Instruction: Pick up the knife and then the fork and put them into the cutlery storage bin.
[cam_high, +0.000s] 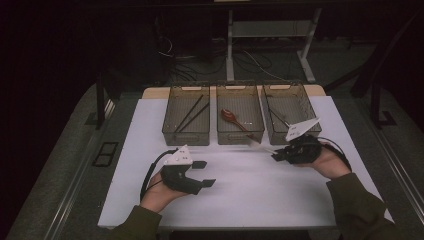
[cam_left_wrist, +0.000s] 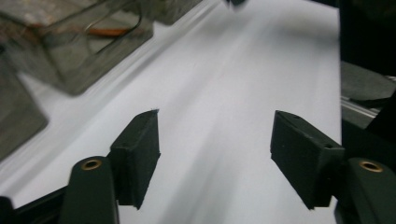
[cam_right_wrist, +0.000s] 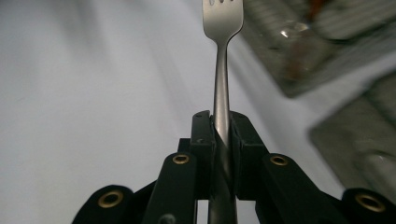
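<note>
At the lower left of the high view we find the left gripper (cam_high: 206, 173) above the white mat (cam_high: 240, 195), its jaws parted with nothing between them; the left gripper view confirms bare mat between both pads (cam_left_wrist: 138, 154).

Along the top of the mat stand 3 clear bins. The left bin (cam_high: 167, 131) holds dark chopsticks (cam_high: 192, 113), the middle bin (cam_high: 223, 135) holds a red-brown spoon (cam_high: 231, 116), and the right bin (cam_high: 272, 135) holds thin metal pieces we cannot identify.

At right of centre, the right gripper (cam_high: 276, 157) is clamped on a fork (cam_high: 260, 145). In the right gripper view the jaws pinch the fork handle (cam_right_wrist: 221, 112) on its narrow neck, tines (cam_right_wrist: 222, 16) pointing away at the top of the frame. The fork appears lifted off the mat, just in front of the gap between the middle and right bins.

Our judgement: the step in hand is sorting the fork into a bin, probably the right one. To do it well, we advise keeping the grip firm, carrying the tines clear over the rim, lowering inside the walls, then releasing low. The left gripper should stay clear.
</note>
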